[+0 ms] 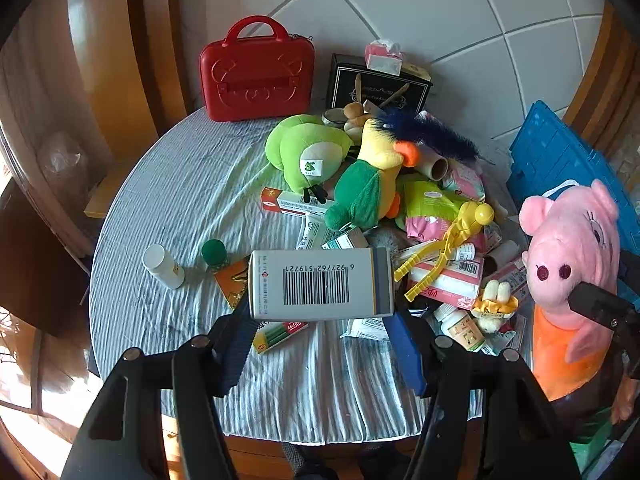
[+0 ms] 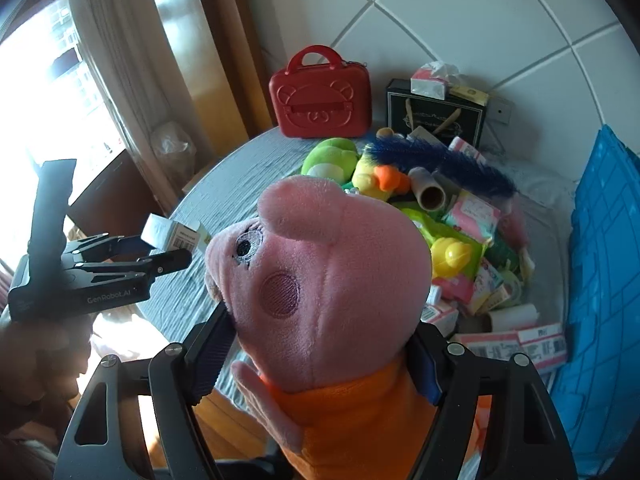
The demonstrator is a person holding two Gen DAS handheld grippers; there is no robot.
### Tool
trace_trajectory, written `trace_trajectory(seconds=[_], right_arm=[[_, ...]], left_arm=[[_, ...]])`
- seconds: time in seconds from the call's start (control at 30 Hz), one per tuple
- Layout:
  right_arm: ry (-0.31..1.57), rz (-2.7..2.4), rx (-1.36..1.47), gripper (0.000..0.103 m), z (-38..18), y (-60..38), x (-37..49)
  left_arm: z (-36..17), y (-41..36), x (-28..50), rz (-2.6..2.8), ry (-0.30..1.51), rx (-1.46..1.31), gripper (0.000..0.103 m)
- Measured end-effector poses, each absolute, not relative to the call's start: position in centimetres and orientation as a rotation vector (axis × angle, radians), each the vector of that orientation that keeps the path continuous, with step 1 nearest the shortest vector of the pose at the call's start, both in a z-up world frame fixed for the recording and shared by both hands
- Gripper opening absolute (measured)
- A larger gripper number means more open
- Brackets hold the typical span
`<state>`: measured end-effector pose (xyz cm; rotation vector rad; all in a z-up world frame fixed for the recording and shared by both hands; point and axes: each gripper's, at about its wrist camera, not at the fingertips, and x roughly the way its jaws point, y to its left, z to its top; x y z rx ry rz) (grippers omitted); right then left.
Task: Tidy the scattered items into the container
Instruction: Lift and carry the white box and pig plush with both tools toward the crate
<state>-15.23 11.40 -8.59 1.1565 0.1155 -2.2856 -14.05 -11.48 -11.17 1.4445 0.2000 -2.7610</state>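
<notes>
White panelled wall behind, and a round counter (image 1: 168, 200) under a rumpled pale cloth, heaped with toys and packets. We have both hands loaded. Our left tongs (image 1: 320, 320) are clamped at a middling width on the barcoded white box (image 1: 320, 284), its long axis lying crosswise between the pads, clear of the cloth. Our right tongs (image 2: 324, 356) are spread wide and gripping the pink pig plush (image 2: 332, 280) around its neck, where the head meets the orange dress; the head stands up out of the tongs, the body hangs below them.

Now the relation that matters: the blue crate (image 2: 600, 280) stands on the far right of the counter, beyond the clutter. In the right wrist view it fills the right edge, close beside the pig, while the left tongs sit well off to the left. So the right hand is clearly nearer, and we judge the pig goes in first with a swing to the right; the box has to cross the whole pile after it.
</notes>
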Motion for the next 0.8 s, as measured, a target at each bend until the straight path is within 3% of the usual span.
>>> trace_trajectory(seconds=[0.8], right_arm=[[-0.053,-2.444,0.976,0.077,-0.5,22.7,-17.5]], left_arm=[[-2.8,-4.8,-18.0,-2.856,0.124,1.256,0.061]])
